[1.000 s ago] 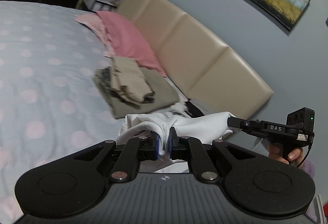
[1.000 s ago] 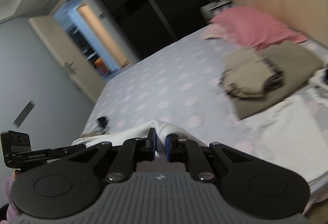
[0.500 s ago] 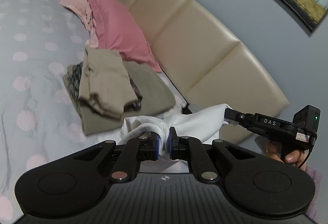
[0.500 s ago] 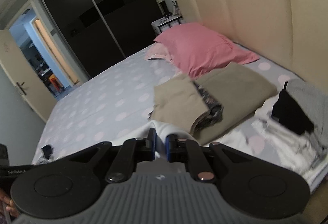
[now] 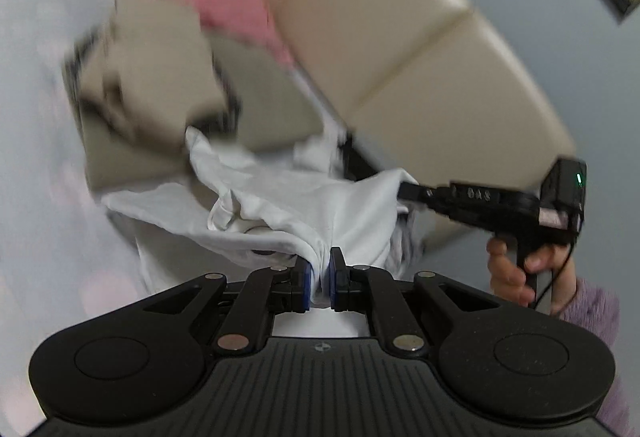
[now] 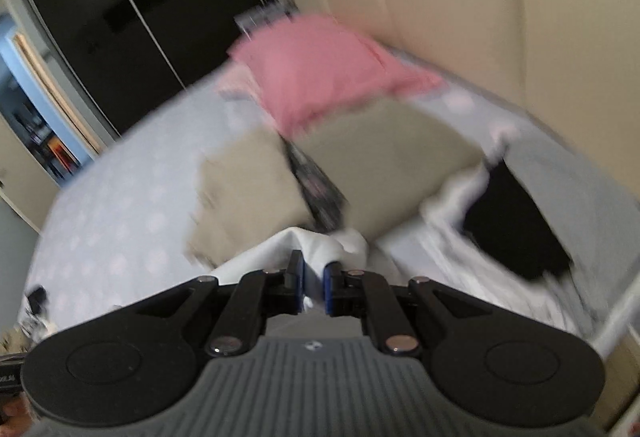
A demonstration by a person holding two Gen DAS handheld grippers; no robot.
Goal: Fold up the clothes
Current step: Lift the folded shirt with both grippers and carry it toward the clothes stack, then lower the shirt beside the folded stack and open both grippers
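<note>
Pinching a white garment (image 5: pixel 304 205) between them, the left gripper (image 5: pixel 319 279) and the right gripper (image 6: pixel 313 287) each clamp a bunch of its cloth, holding it above the bed (image 6: pixel 132 197). A pile of folded clothes (image 5: pixel 160 89) lies at eleven o'clock in the left view, a pink pillow (image 6: pixel 320 69) beyond it. Both views are blurred, so judging loosely: hold both pinches firm, draw the grippers apart until the edge between them runs taut and level, and keep the hanging cloth clear of the pile.
</note>
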